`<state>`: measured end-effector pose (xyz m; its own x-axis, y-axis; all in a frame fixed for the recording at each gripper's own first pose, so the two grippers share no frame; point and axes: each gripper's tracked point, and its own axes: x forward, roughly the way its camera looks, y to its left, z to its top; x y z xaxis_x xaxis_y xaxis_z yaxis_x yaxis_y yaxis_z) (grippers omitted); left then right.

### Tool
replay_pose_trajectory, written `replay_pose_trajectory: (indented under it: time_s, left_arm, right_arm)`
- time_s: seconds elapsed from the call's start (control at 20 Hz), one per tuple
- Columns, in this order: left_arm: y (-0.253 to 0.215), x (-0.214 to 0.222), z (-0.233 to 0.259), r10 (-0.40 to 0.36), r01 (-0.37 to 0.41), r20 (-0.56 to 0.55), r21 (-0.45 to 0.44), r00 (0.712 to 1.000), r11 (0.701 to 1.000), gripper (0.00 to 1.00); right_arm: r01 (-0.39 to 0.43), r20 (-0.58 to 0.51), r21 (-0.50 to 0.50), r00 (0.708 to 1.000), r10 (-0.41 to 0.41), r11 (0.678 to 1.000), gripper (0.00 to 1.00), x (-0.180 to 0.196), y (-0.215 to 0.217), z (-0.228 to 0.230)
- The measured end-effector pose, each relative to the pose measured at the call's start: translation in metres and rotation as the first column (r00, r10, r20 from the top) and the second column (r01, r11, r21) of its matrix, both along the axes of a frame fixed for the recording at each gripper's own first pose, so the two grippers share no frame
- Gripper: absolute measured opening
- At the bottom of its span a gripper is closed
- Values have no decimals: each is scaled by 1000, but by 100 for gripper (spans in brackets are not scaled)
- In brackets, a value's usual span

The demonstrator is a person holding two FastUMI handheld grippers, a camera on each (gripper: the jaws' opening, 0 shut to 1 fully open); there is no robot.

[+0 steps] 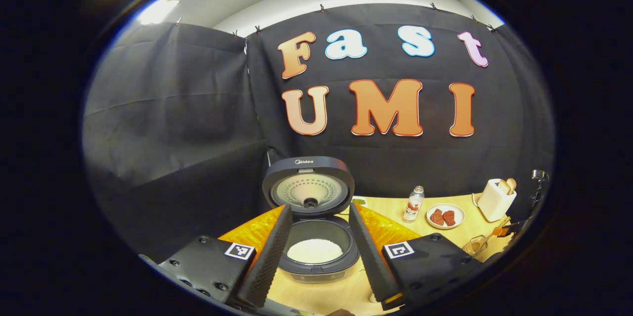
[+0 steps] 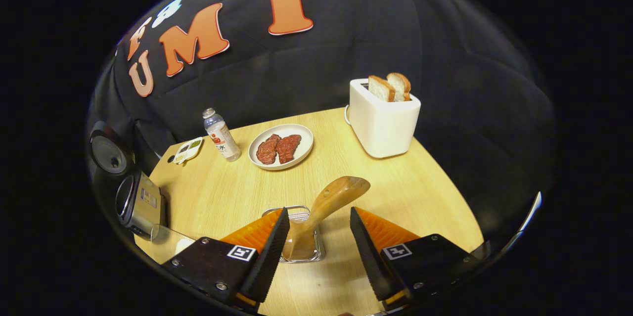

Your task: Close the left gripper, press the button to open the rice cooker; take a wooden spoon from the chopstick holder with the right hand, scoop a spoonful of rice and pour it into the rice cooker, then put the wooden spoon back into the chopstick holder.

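The right hand-held gripper [image 2: 316,239] hung open over the wooden spoon [image 2: 324,207], which leaned in its clear chopstick holder [image 2: 302,251] near the table's [image 2: 232,197] front edge. Beyond the open left hand-held gripper [image 1: 316,242], the rice cooker [image 1: 316,242] stood lid-up, rice [image 1: 314,250] inside.

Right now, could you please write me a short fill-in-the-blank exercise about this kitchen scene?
1. The rice cooker has its lid ____.
2. The wooden spoon stands in the chopstick holder between the ____ fingers of the right gripper.
3. Two slices of bread stick out of the ____.
4. The plate holds two pieces of ____.

Missing words: open; open; toaster; meat
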<state>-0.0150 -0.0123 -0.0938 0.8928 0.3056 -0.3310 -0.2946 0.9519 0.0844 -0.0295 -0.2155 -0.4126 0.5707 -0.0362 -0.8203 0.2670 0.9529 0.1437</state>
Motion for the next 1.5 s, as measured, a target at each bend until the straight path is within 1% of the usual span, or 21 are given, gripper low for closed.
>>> replay_pose_trajectory:
  time_s: [0.05, 0.1, 0.15, 0.2, 0.25, 0.3, 0.35, 0.4, 0.45, 0.55, 0.6, 0.65, 0.75, 0.85, 1.0, 1.2, 1.35, 1.4, 1.5]
  left_arm:
    - [-1, -6, -2, 13, -13, -13, 8, 1000, 1000, 77]
    - [-2, -13, -4, 26, -26, -25, 14, 999, 1000, 77]
    - [-3, -18, -5, 41, -41, -34, 17, 999, 999, 77]
    - [-3, -24, -7, 56, -55, -45, 19, 997, 998, 77]
    - [-3, -28, -8, 72, -71, -54, 20, 996, 997, 77]
    - [-4, -33, -11, 86, -84, -66, 21, 994, 996, 77]
    - [-4, -36, -13, 96, -94, -74, 22, 993, 995, 77]
    - [-6, -39, -15, 104, -102, -82, 25, 991, 994, 77]
    - [-8, -41, -16, 109, -106, -91, 30, 990, 994, 77]
    - [-13, -43, -18, 108, -103, -105, 46, 989, 994, 77]
    - [-16, -44, -18, 103, -98, -108, 55, 989, 994, 84]
    - [-18, -43, -17, 100, -94, -104, 64, 990, 994, 81]
    - [-19, -39, -16, 89, -82, -98, 74, 991, 994, 77]
    - [-18, -35, -13, 78, -71, -84, 92, 993, 993, 92]
    - [-7, -26, -12, 68, -62, -53, 105, 996, 993, 92]
    - [11, -9, -24, 26, -24, -30, 65, 999, 998, 100]
    - [28, -1, -39, -4, 5, -31, 30, 1000, 1000, 89]
    - [34, 2, -43, -11, 12, -33, 19, 999, 1000, 86]
    - [46, 6, -50, -22, 22, -34, 7, 999, 1000, 85]
  right_arm:
    - [24, 3, 31, 1000, -24, 999, 74, 4, 1, -7]
    - [42, 7, 56, 999, -43, 998, 72, 10, 3, -13]
    - [53, 9, 81, 999, -54, 995, 67, 13, 5, -17]
    - [54, 12, 97, 998, -56, 994, 65, 16, 8, -19]
    - [52, 20, 103, 998, -54, 993, 58, 17, 9, -20]
    - [42, 20, 110, 999, -44, 993, 54, 18, 11, -22]
    - [29, 13, 112, 999, -31, 993, 46, 16, 12, -24]
    - [31, 18, 96, 999, -33, 995, 42, 15, 8, -25]
    - [33, 31, 108, 999, -36, 994, 29, 17, 9, -22]
    - [50, 38, 139, 998, -55, 989, 18, 18, 12, -20]
    - [45, 48, 142, 998, -52, 989, 17, 17, 14, -18]
    - [41, 60, 137, 997, -49, 990, 13, 17, 15, -16]
    - [37, 76, 130, 996, -47, 991, 10, 16, 16, -6]
    - [52, 110, 131, 992, -67, 990, 9, 18, 15, 13]
    - [61, 189, 131, 978, -85, 990, 9, 22, 16, 51]
    - [77, 299, 129, 948, -112, 989, 9, 20, 29, 107]
    - [75, 352, 155, 928, -126, 985, 9, 6, 57, 132]
    - [59, 372, 173, 920, -120, 983, 9, 3, 71, 138]
    - [42, 392, 185, 913, -113, 982, 9, -4, 96, 142]
